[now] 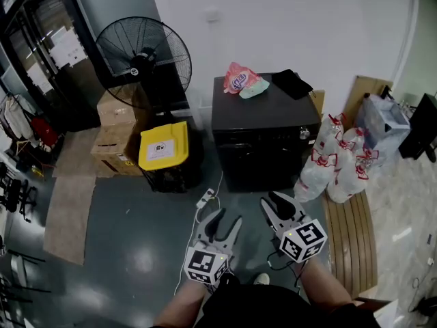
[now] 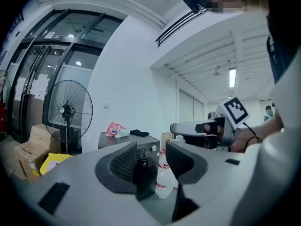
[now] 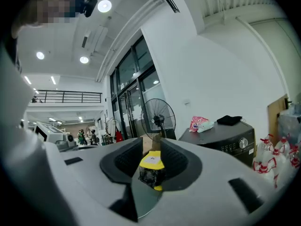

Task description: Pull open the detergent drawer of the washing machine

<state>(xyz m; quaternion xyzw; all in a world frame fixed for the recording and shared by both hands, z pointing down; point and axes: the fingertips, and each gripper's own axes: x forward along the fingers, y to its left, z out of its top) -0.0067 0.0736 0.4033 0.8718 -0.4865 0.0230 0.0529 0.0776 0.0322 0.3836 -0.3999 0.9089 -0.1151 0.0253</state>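
Observation:
The black washing machine (image 1: 265, 132) stands against the white wall, its control strip and round knob (image 1: 304, 134) along the top of its front. The detergent drawer cannot be made out as a separate part, and the front looks flush. Both grippers are held level in front of the person, well short of the machine. My left gripper (image 1: 228, 217) is open with nothing between its jaws, and the machine (image 2: 141, 147) shows through the gap. My right gripper (image 1: 273, 199) has a narrower gap and is also empty. The machine (image 3: 228, 138) lies to the right of its jaws.
A pink bag (image 1: 239, 80) and a black cloth (image 1: 292, 83) lie on the machine's top. Left of it are a yellow-lidded bin (image 1: 164, 145), cardboard boxes (image 1: 116, 132) and a standing fan (image 1: 143, 60). Plastic bottles (image 1: 341, 162) and a wooden slatted board (image 1: 351, 238) stand right. A power strip (image 1: 205, 198) lies on the floor.

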